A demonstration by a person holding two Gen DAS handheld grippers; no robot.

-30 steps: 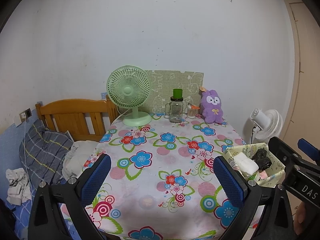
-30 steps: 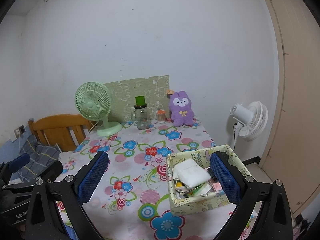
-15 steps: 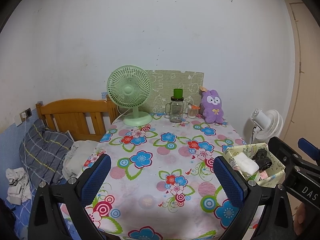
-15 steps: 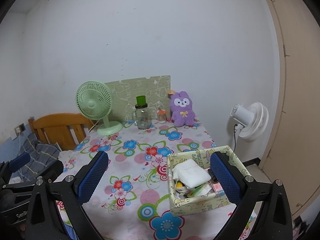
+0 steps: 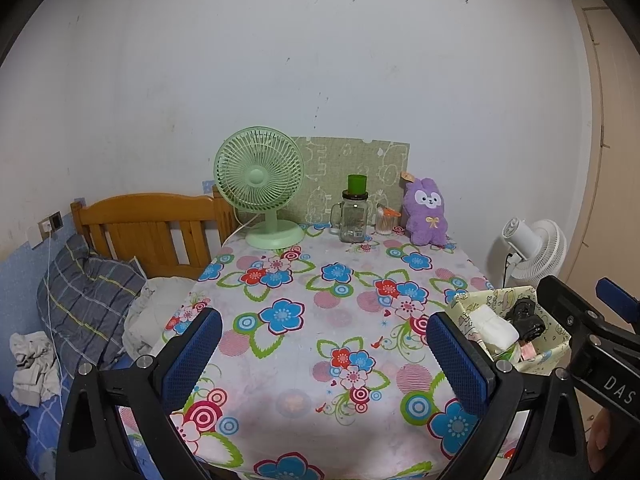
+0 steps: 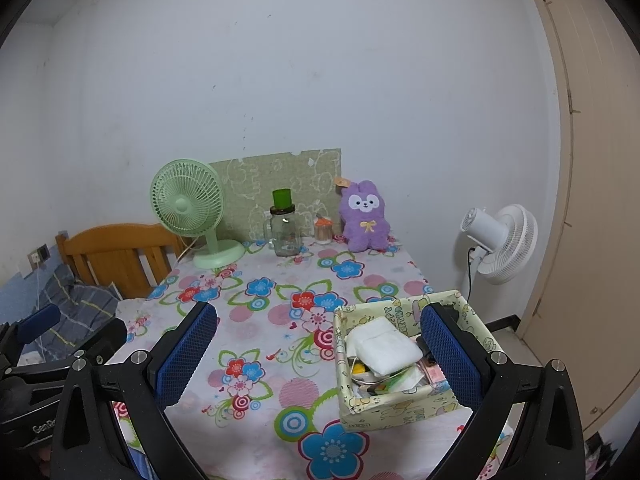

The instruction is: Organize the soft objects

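A purple plush bunny [image 5: 426, 214] [image 6: 365, 217] sits upright at the far right end of the flowered table [image 5: 304, 300], against the wall. A yellow patterned box [image 6: 400, 396] [image 5: 548, 344] stands at the table's near right corner, holding a white soft pack [image 6: 383, 346] and small items. My left gripper [image 5: 324, 356] hovers open over the near edge of the table with nothing between its fingers. My right gripper [image 6: 318, 356] is open too, and its right finger [image 6: 448, 356] overlaps the box in the view.
A green desk fan [image 5: 260, 192], a glass jar with a green lid [image 5: 354, 216] and a small cup [image 5: 386, 222] line the far end before a green board. A white floor fan [image 6: 500, 244] stands right of the table, a wooden bed headboard [image 5: 152, 232] and bedding to the left.
Both views have crept slightly; the scene sits a touch lower in the right wrist view. Nothing on the table has moved and both grippers stay open.
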